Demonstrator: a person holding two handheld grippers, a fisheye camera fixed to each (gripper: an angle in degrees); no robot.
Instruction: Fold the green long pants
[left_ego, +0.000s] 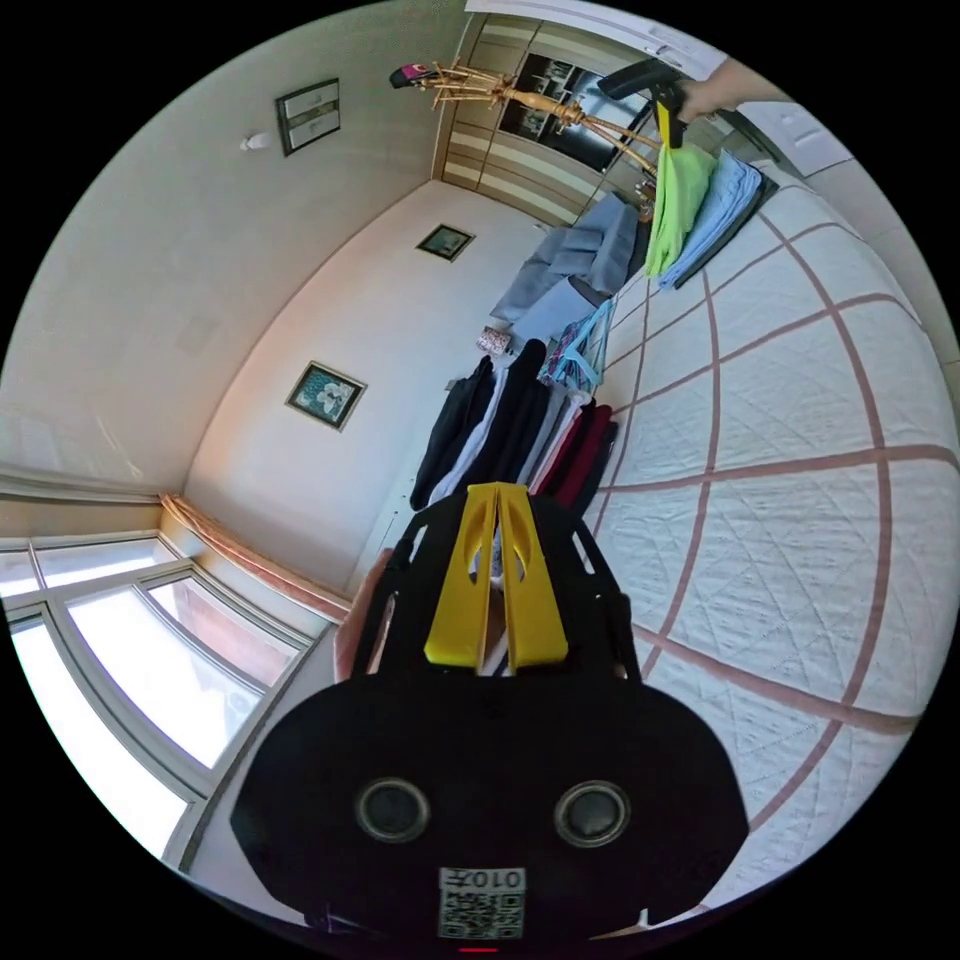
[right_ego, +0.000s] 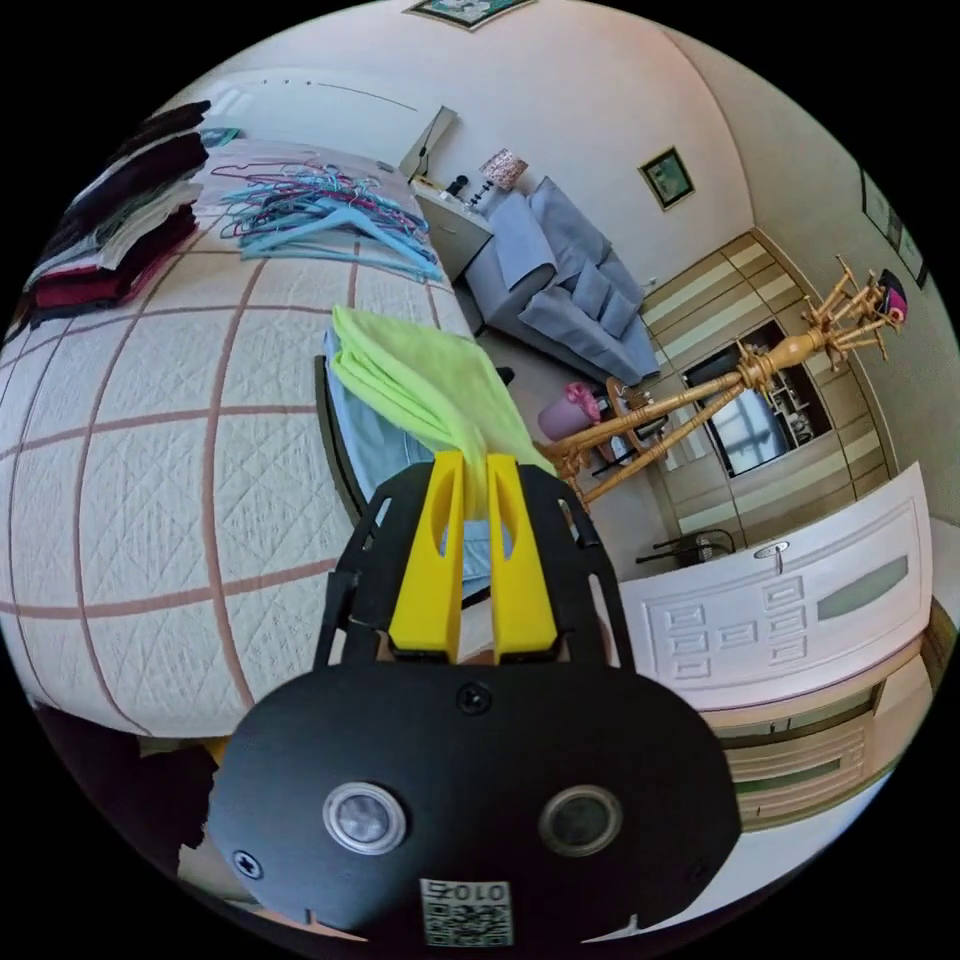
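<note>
The green long pants (right_ego: 420, 385) are folded into a narrow strip. One end of them lies on a light blue folded garment (right_ego: 365, 440) near the bed's edge. My right gripper (right_ego: 475, 462) is shut on the near end of the pants and holds it lifted. In the left gripper view the same right gripper (left_ego: 668, 125) shows far off in a hand, with the green pants (left_ego: 675, 200) hanging from it over the stack of folded clothes (left_ego: 730, 200). My left gripper (left_ego: 497, 492) is shut on nothing, held over the bed's side, far from the pants.
The bed has a white quilt (left_ego: 800, 400) with pink lines. A pile of dark and red clothes (right_ego: 110, 240) and several blue hangers (right_ego: 320, 215) lie at its far end. Beyond the bed stand a grey sofa (right_ego: 560, 280), a wooden coat rack (right_ego: 740, 385) and a white door (right_ego: 780, 610).
</note>
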